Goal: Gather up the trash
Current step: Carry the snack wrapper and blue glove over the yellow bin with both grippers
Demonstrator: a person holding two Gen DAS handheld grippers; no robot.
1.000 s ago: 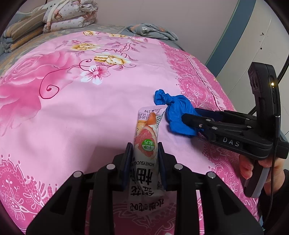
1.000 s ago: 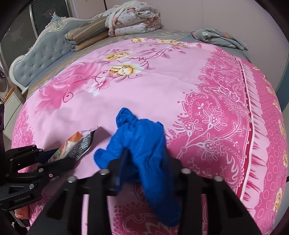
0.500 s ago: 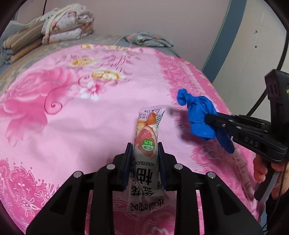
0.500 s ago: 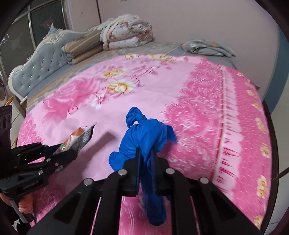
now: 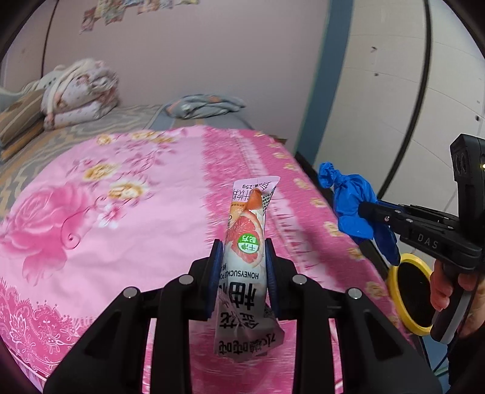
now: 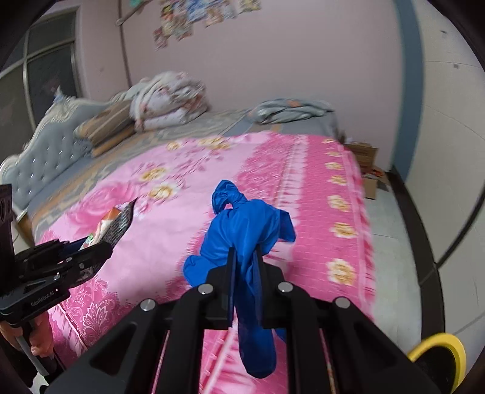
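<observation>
The left gripper point(image 5: 244, 272) was clamped on a white grapefruit-printed snack wrapper point(image 5: 245, 248); the right gripper point(image 6: 245, 269) was pinched on a crumpled blue rubber glove point(image 6: 242, 230), both raised above the pink floral bedspread point(image 5: 121, 212).

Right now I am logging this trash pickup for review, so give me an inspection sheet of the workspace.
Surface: pink floral bedspread, blurred, no trash seen lying on it.
Job's things: snack wrapper and blue glove, both lifted off the bed; yellow-rimmed bin on the floor beside the bed.
Clutter: folded quilts and grey cloth at the far end; cardboard box on the floor.
Grippers: left claw shut on the wrapper; right claw shut on the glove.
Cables: black cable curves across the wall.
Surroundings: pink wall, stickers, tufted headboard.
</observation>
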